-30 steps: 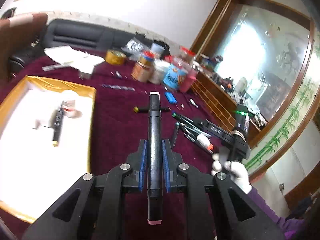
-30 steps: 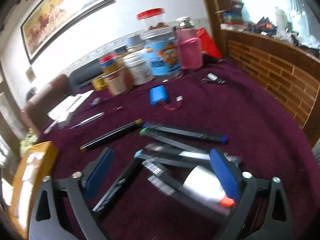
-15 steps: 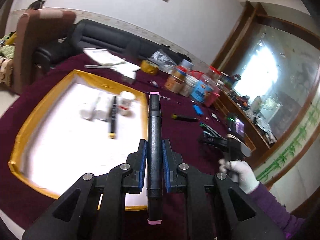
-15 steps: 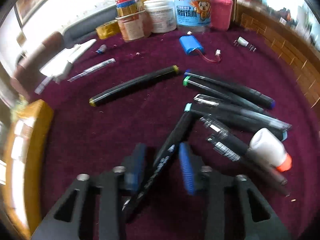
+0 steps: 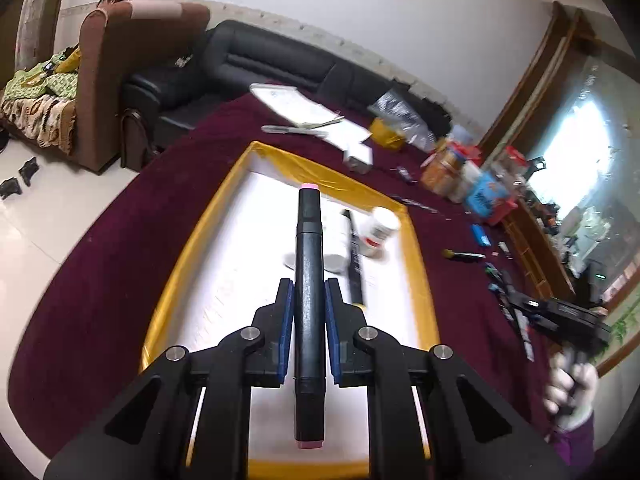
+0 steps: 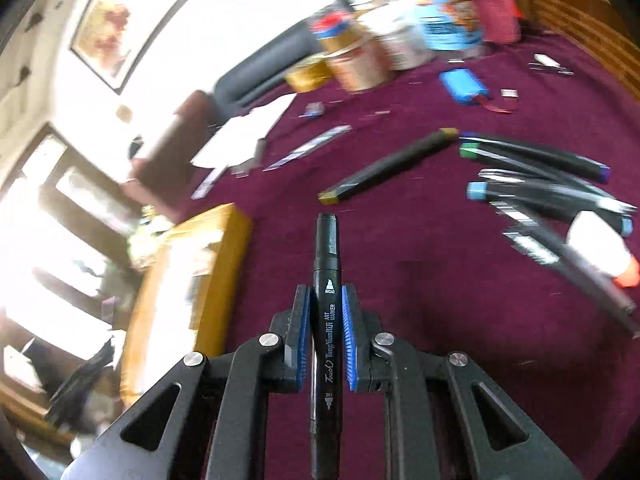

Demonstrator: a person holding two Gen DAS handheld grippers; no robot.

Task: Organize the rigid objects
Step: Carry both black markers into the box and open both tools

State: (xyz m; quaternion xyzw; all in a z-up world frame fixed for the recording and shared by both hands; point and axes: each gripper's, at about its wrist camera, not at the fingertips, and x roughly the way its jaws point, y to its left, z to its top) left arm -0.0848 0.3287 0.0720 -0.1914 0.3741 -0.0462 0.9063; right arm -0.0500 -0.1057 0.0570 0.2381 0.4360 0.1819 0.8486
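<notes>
My left gripper is shut on a black marker with pink ends and holds it above the yellow-rimmed white tray. In the tray lie a black marker, a white bottle and a white jar with a red band. My right gripper is shut on a black art marker, lifted above the maroon tablecloth. Several black markers and a white glue bottle with an orange cap lie to its right. The tray's yellow side shows at left.
An olive-tipped marker lies alone ahead of the right gripper. Jars and cans stand at the table's back, with a blue battery pack and papers nearby. A sofa and brown armchair stand beyond the table's edge.
My left gripper has swung left over the tray with its marker. My right gripper has closed on a black marker from the pile and lifted it off the cloth.
</notes>
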